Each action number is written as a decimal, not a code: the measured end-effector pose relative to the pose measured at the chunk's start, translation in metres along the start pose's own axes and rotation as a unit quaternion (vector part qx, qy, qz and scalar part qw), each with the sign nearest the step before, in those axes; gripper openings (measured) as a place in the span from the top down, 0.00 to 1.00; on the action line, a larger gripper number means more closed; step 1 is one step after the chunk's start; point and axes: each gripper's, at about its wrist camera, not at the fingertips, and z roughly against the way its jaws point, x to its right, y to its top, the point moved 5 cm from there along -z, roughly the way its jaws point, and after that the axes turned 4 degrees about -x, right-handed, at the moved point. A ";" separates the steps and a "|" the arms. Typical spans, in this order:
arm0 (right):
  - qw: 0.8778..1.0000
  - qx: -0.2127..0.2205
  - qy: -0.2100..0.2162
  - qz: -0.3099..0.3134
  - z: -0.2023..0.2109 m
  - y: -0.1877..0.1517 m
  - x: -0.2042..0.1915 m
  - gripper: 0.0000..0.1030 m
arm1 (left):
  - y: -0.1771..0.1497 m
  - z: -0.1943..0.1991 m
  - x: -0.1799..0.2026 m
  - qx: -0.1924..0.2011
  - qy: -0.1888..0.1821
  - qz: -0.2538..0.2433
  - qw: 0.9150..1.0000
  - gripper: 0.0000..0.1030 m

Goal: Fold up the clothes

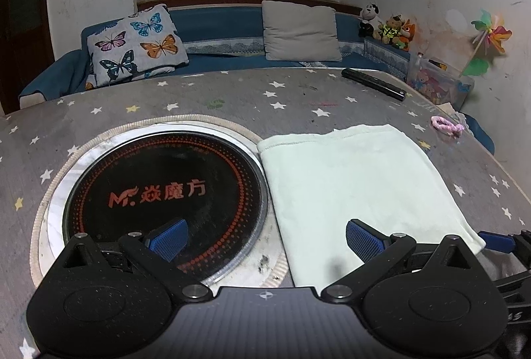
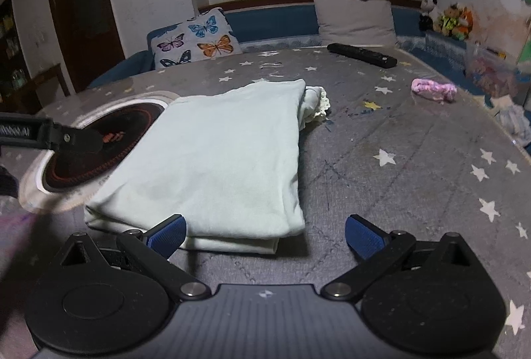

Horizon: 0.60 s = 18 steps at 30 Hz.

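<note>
A pale mint-green garment (image 1: 355,189) lies folded into a rectangle on the grey star-patterned table (image 1: 232,100). In the right wrist view the same garment (image 2: 225,159) shows stacked layers at its near edge and a lace trim poking out at its far right corner. My left gripper (image 1: 267,237) is open at the garment's near left edge, one blue pad over the cooktop and the other over the cloth. My right gripper (image 2: 265,234) is open too, just short of the garment's near right corner, holding nothing. The left gripper (image 2: 66,136) also shows at the left of the right wrist view.
A round black induction cooktop (image 1: 166,196) is set into the table left of the garment. A black remote (image 1: 373,83) and a small pink cloth (image 1: 446,125) lie at the far right. Behind the table are a blue sofa (image 1: 219,23), cushions and plush toys (image 1: 388,27).
</note>
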 end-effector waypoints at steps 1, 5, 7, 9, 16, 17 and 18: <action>1.000 -0.002 0.005 -0.007 0.001 0.003 0.003 0.01 | 0.002 -0.001 -0.001 0.000 0.000 0.000 1.000 0.00; 1.000 0.007 0.006 -0.012 0.006 0.020 0.010 0.04 | 0.009 -0.008 -0.003 -0.001 -0.002 0.003 1.000 0.00; 1.000 0.011 0.008 -0.010 0.005 0.031 0.013 0.05 | 0.013 -0.014 -0.003 -0.004 -0.007 0.005 1.000 0.00; 1.000 0.012 0.015 -0.011 0.000 0.041 0.015 0.10 | 0.016 -0.020 -0.002 -0.008 -0.013 0.005 1.000 0.00; 0.998 -0.011 0.039 -0.040 -0.036 0.069 0.024 0.20 | 0.027 -0.042 0.007 -0.018 -0.033 -0.015 0.999 0.03; 0.998 -0.013 0.040 -0.043 -0.041 0.071 0.025 0.21 | 0.028 -0.046 0.008 -0.022 -0.037 -0.016 0.999 0.05; 0.998 -0.015 0.041 -0.043 -0.045 0.073 0.025 0.23 | 0.029 -0.050 0.008 -0.026 -0.040 -0.017 0.999 0.09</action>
